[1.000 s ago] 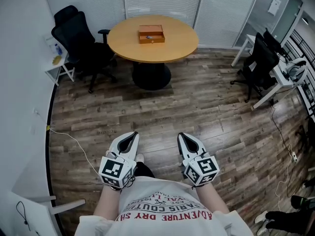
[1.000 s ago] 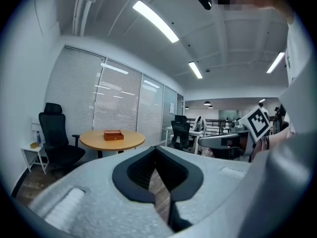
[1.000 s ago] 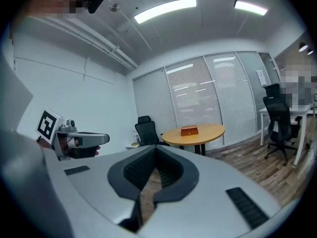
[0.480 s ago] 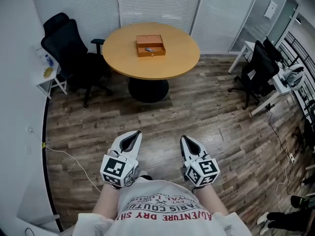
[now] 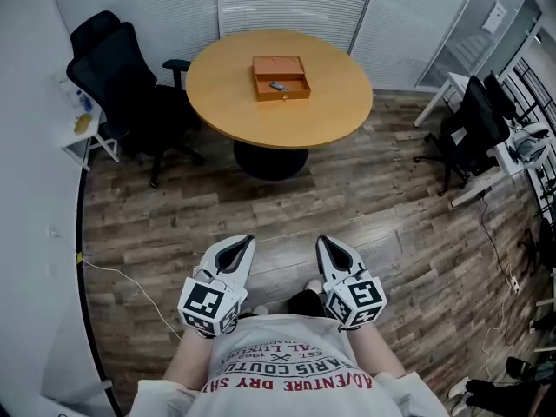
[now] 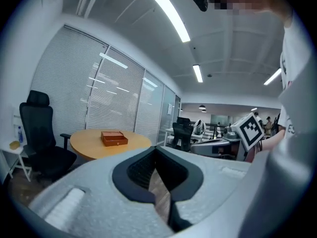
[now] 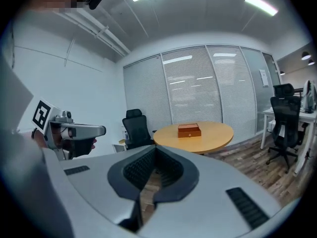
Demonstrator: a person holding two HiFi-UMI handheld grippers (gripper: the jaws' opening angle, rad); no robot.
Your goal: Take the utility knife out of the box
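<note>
Left gripper [image 5: 244, 242] and right gripper [image 5: 324, 242] are hanging closed, empty; the utility knife [image 5: 279, 86] is lying crosswise in the box [image 5: 282, 95] on the table [image 5: 261, 122], well ahead, centred between the 2

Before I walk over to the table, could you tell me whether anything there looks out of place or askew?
Nothing stands out. The box sits open and flat near the middle of the round table, with a small grey item, probably the utility knife, lying inside it. Nothing is spilled around it.
</note>
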